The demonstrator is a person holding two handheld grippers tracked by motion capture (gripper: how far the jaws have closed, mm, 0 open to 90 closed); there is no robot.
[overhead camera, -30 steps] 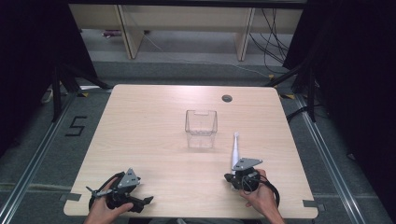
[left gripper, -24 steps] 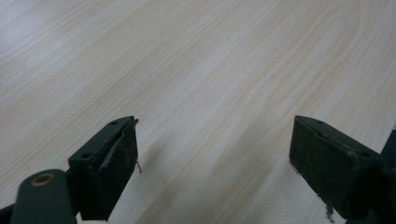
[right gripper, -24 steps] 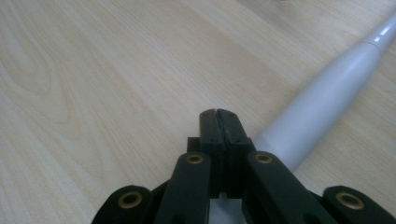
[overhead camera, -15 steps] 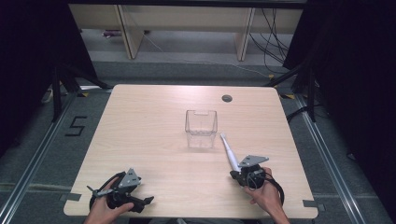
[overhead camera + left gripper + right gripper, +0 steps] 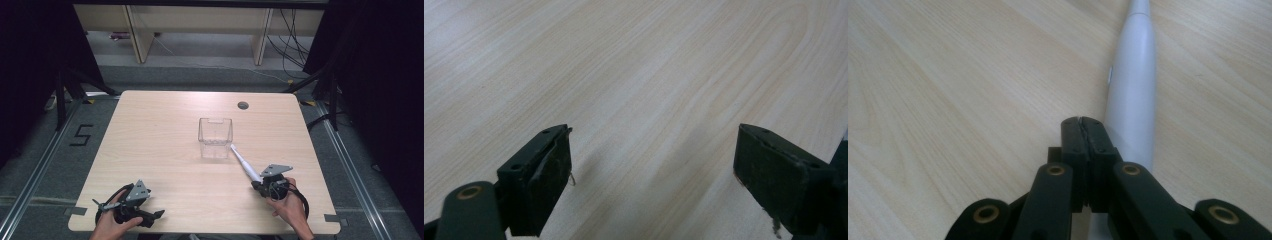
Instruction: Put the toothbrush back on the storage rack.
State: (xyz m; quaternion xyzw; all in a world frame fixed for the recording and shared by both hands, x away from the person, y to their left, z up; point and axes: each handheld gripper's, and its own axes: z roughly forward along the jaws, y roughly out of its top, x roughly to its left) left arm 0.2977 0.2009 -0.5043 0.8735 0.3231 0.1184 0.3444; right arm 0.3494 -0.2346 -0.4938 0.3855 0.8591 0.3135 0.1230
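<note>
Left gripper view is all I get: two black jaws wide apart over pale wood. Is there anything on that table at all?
Observer: Yes. The high view shows a clear plastic box standing near the middle of the table, open at the top.
Operator: Anything else lying about?
Observer: A slim white stick-shaped thing lies flat on the wood, its far tip close to the box's near right corner.
Operator: And what is the other hand doing?
Observer: The right gripper has its jaws shut together, with the white thing alongside them, not between their tips.
</note>
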